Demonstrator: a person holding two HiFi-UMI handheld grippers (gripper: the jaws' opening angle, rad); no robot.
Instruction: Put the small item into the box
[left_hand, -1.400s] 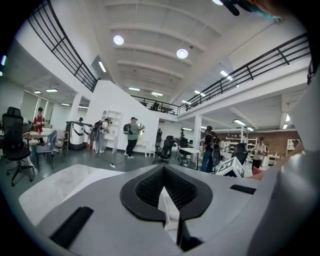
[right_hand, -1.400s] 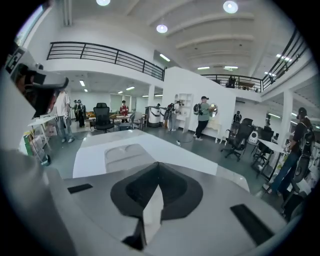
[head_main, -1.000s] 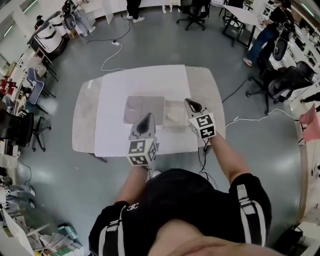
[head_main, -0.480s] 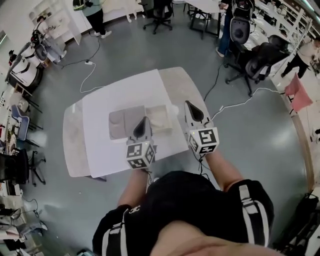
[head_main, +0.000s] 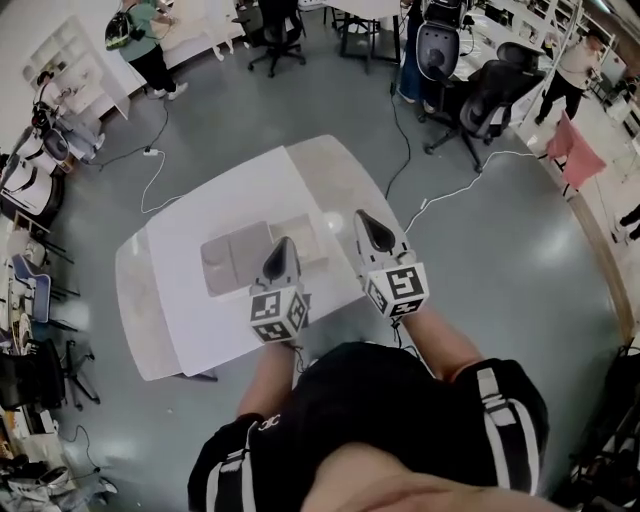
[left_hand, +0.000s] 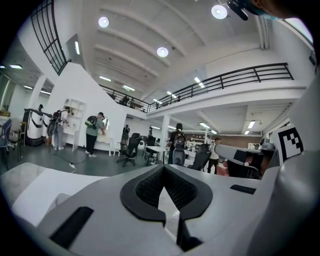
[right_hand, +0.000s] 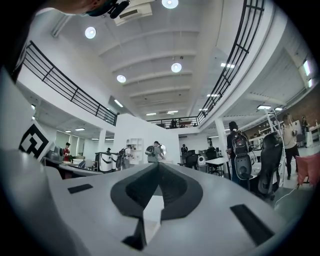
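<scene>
Two tongs, both shut and both empty. My left tongs (head_main: 283, 245) and my right tongs (head_main: 362, 220) are held side by side over the table (head_main: 135, 300). Each points out level across the hall rather than down at the work.

In the left gripper view, the dark pads (left_hand: 145, 187) of my left tongs (left_hand: 162, 169) meet at their tips with nothing between them. The right gripper view shows the same for my right tongs (right_hand: 159, 165), jaws together and nothing gripped.

The pale box (head_main: 306, 240) lies on the white sheet (head_main: 200, 210), in the gap between the two tongs and just beside the tip of the left pair. A flat grey panel (head_main: 234, 260) lies against the box on the far side of my left tongs.

The small pale thing (head_main: 330, 218) sits just past the box, between the two tips and nearer my right tongs. It is outside the box and neither pair touches it, and it is too small to make out further.

Off to the right of my right tongs, a white cable (head_main: 450, 195) trails across the grey floor toward an office chair (head_main: 490, 95).
</scene>
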